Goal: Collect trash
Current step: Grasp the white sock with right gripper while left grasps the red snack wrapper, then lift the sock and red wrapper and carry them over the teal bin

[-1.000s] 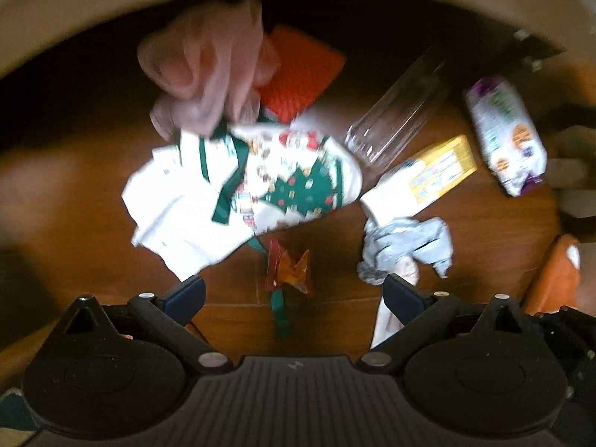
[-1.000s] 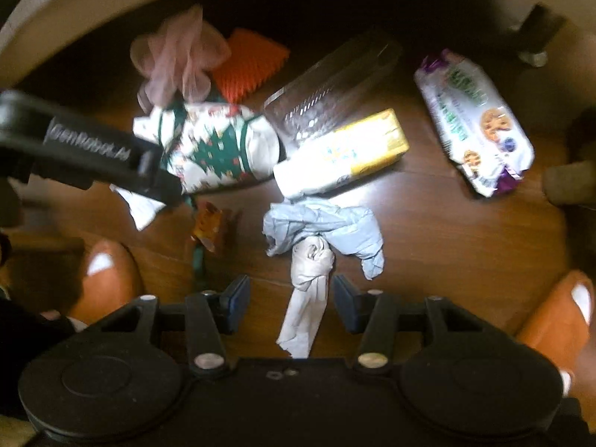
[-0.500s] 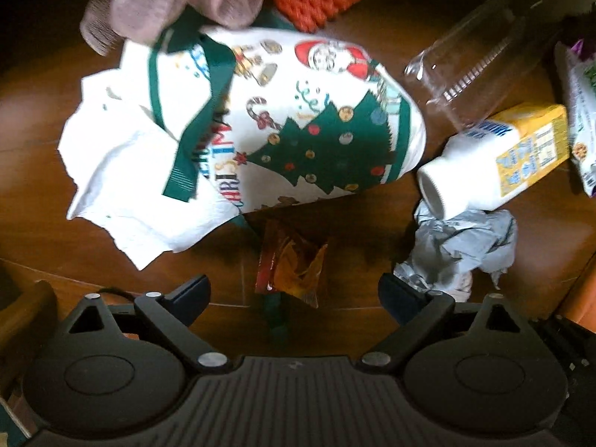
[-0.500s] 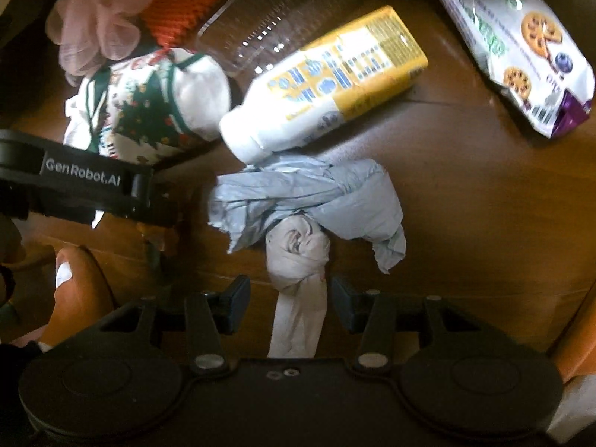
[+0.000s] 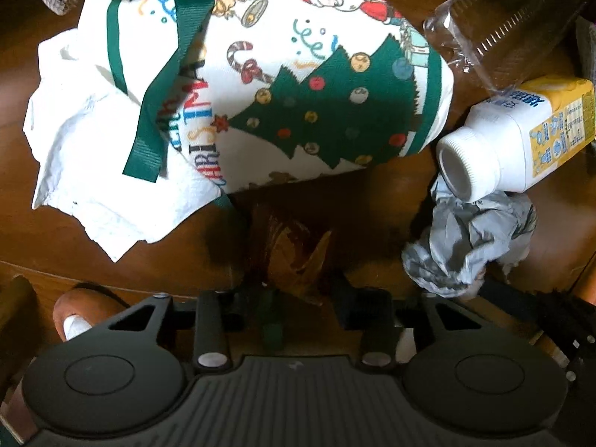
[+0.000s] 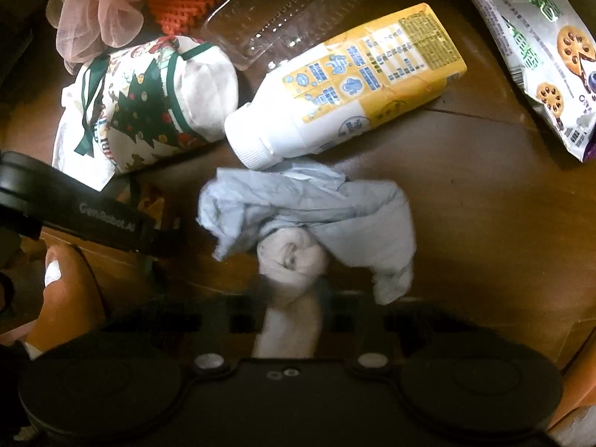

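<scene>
An orange-brown snack wrapper (image 5: 294, 257) lies on the wooden floor below a Christmas-print cloth bag (image 5: 298, 93). My left gripper (image 5: 292, 290) is closing, and its blurred fingers touch the wrapper's two sides. In the right wrist view a twisted white tissue (image 6: 294, 264) sticks out from under a crumpled pale blue paper (image 6: 309, 205). My right gripper (image 6: 292, 298) is closing too, and its fingers pinch the tissue's stem. A yellow and white drink bottle (image 6: 354, 85) lies on its side just beyond.
A white napkin (image 5: 93, 178) sits under the cloth bag. A clear plastic container (image 6: 268, 18), an orange net (image 6: 186, 0), pink mesh (image 6: 100, 11) and a cookie packet (image 6: 540, 44) lie farther off. An orange slipper (image 6: 63, 298) stands at the left. The left gripper's body (image 6: 93, 216) crosses the right view.
Both grippers sank toward the floor, so the litter looms larger. Their jaws drew in from wide apart, the left onto the wrapper and the right onto the white tissue.
</scene>
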The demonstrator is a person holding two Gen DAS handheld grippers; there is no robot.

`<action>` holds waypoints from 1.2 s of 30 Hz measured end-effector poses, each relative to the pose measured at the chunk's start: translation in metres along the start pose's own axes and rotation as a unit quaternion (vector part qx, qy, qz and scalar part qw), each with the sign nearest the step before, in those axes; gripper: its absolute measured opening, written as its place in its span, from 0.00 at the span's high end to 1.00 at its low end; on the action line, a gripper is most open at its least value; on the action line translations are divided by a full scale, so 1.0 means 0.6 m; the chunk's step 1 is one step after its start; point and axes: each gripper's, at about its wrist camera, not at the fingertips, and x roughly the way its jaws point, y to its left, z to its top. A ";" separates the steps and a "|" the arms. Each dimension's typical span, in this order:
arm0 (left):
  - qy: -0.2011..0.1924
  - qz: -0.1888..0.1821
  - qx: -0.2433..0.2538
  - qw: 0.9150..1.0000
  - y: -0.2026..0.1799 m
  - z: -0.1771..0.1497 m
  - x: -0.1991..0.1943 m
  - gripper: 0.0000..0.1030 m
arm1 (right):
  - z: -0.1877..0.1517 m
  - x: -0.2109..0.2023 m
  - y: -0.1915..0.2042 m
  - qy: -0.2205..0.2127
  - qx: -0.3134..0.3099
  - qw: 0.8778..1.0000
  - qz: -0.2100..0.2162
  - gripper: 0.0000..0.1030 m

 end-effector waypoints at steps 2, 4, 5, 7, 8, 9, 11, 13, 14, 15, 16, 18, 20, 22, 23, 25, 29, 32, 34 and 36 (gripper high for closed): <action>-0.001 0.002 0.002 1.000 0.000 0.000 -0.001 0.64 | -0.002 0.000 -0.002 0.002 -0.001 1.000 -0.004 0.89; 0.000 0.001 0.000 1.000 0.007 -0.004 0.002 0.65 | -0.004 -0.004 0.001 0.001 -0.005 1.000 -0.009 0.90; 0.000 0.002 -0.002 1.000 0.004 -0.008 -0.002 0.67 | -0.004 -0.008 0.001 0.001 -0.003 1.000 -0.006 0.90; 0.000 0.006 -0.001 1.000 0.009 -0.012 -0.018 0.67 | -0.004 -0.025 0.009 -0.001 0.002 1.000 -0.008 0.90; 0.000 0.008 -0.001 1.000 0.008 -0.015 -0.024 0.67 | -0.003 -0.032 0.013 -0.004 0.004 1.000 -0.009 0.90; -0.001 0.009 -0.001 1.000 0.006 -0.018 -0.033 0.67 | -0.004 -0.041 0.016 -0.007 0.004 1.000 -0.008 0.91; -0.004 0.009 -0.002 1.000 0.004 -0.026 -0.051 0.68 | -0.004 -0.069 0.024 -0.019 0.008 1.000 -0.013 0.91; -0.014 0.008 -0.002 1.000 -0.002 -0.034 -0.075 0.68 | -0.005 -0.099 0.030 -0.031 0.021 0.999 -0.013 0.91; -0.018 0.005 -0.003 1.000 -0.004 -0.038 -0.088 0.68 | -0.006 -0.117 0.034 -0.040 0.026 0.999 -0.012 0.91; -0.023 0.002 -0.004 1.000 -0.004 -0.044 -0.101 0.68 | -0.006 -0.134 0.038 -0.048 0.028 0.998 -0.012 0.91; -0.029 -0.001 -0.005 1.000 -0.008 -0.048 -0.116 0.68 | -0.009 -0.153 0.042 -0.057 0.030 0.998 -0.013 0.91; -0.044 -0.009 -0.010 0.999 -0.014 -0.059 -0.149 0.68 | -0.015 -0.187 0.043 -0.074 0.029 0.997 -0.016 0.91; -0.061 -0.017 -0.005 0.998 -0.021 -0.078 -0.186 0.68 | -0.022 -0.223 0.045 -0.092 0.027 0.995 -0.022 0.91; -0.078 -0.023 0.002 0.997 -0.029 -0.098 -0.224 0.68 | -0.033 -0.264 0.045 -0.108 0.028 0.993 -0.027 0.91; -0.084 -0.026 0.006 0.996 -0.036 -0.093 -0.234 0.68 | -0.040 -0.289 0.044 -0.118 0.029 0.992 -0.030 0.91; -0.103 -0.032 0.015 0.994 -0.045 -0.115 -0.273 0.68 | -0.057 -0.330 0.047 -0.140 0.033 0.989 -0.032 0.91; -0.153 -0.041 0.039 0.987 -0.063 -0.162 -0.346 0.68 | -0.099 -0.414 0.050 -0.186 0.039 0.981 -0.032 0.91; -0.191 -0.048 0.056 0.979 -0.072 -0.207 -0.394 0.68 | -0.139 -0.470 0.056 -0.216 0.044 0.975 -0.031 0.91; -0.210 -0.059 0.060 0.974 -0.076 -0.240 -0.426 0.68 | -0.163 -0.505 0.062 -0.236 0.044 0.970 -0.030 0.91; -0.230 -0.066 0.066 0.969 -0.081 -0.270 -0.456 0.68 | -0.189 -0.541 0.068 -0.261 0.039 0.964 -0.030 0.91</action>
